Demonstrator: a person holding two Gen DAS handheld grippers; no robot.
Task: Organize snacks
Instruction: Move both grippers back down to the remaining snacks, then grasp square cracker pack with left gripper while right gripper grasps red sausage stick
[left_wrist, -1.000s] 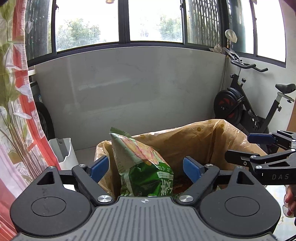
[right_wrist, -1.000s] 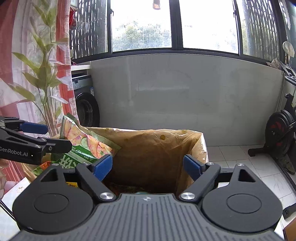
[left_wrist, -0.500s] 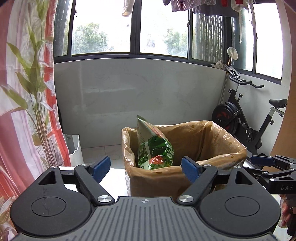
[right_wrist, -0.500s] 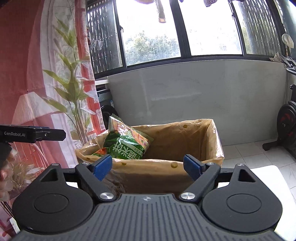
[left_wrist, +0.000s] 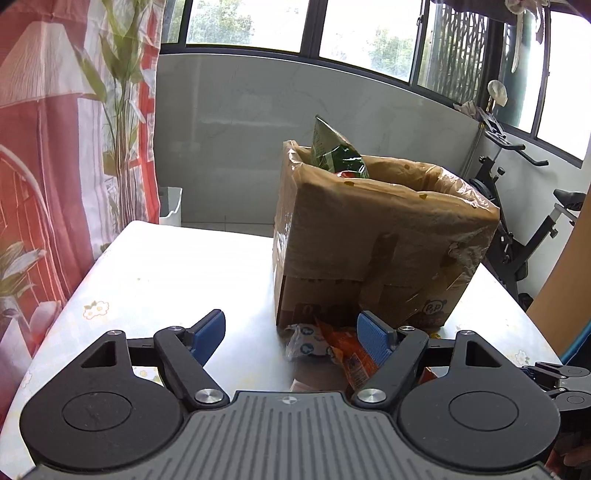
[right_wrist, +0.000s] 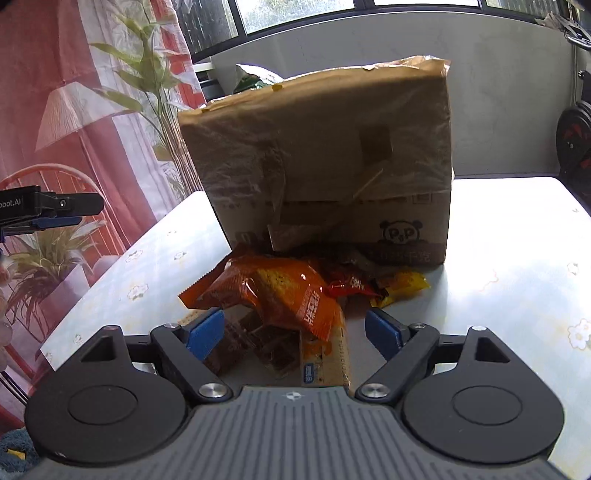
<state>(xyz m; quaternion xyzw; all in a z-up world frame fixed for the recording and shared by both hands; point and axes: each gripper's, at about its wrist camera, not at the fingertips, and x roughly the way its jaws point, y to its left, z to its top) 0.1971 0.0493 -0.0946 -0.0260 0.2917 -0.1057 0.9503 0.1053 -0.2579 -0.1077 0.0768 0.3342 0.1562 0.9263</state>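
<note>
so far one green bag (left_wrist: 334, 155) sits in the box (left_wrist: 376, 236), a snack pile (right_wrist: 295, 291) waits at its foot on the table (right_wrist: 517, 258); left gripper (left_wrist: 291, 330) narrowing, right gripper (right_wrist: 295, 328) spread, both empty.

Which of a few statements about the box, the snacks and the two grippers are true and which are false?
1. A green bag sticks up out of the cardboard box. True.
2. The orange packet lies inside the box. False: it lies on the table in front of it.
3. The right gripper is clamped on a packet. False: its jaws stand open.
4. The left gripper holds nothing. True; its jaws have just been closing somewhat.
</note>
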